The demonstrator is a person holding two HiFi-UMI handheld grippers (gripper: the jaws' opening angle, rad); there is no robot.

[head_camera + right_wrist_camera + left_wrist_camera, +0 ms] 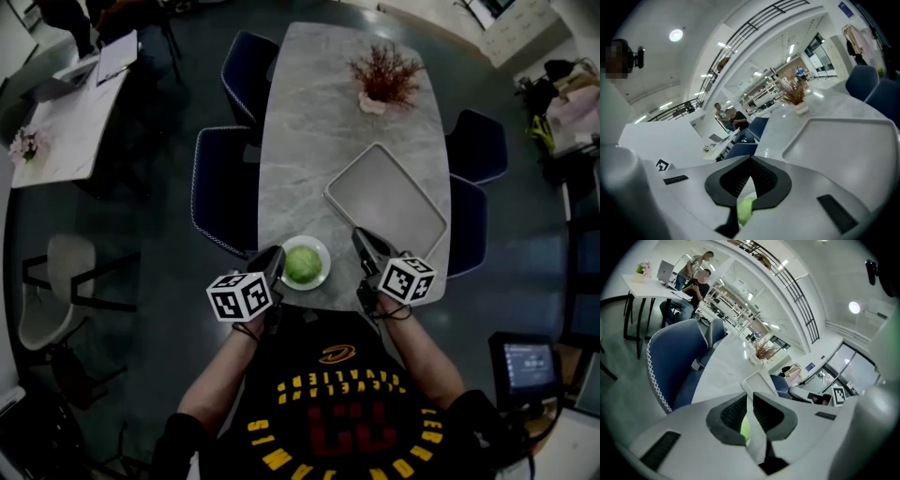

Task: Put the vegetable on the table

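A round green vegetable (303,263) lies on a small white plate (322,278) at the near edge of the grey marble table (309,141). My left gripper (274,257) hangs just left of the plate and my right gripper (361,240) just right of it, neither touching the vegetable. In the left gripper view the jaws (749,397) stand shut, with a sliver of the vegetable (746,430) and white plate showing below the tips. In the right gripper view the jaws (751,160) are also shut, and the vegetable (746,210) peeks out beneath them.
A grey rectangular tray (384,199) lies on the table right of centre, beyond the plate. A reddish dried plant in a pot (382,79) stands at the far end. Blue chairs (222,192) flank both sides. Another table with people is at far left.
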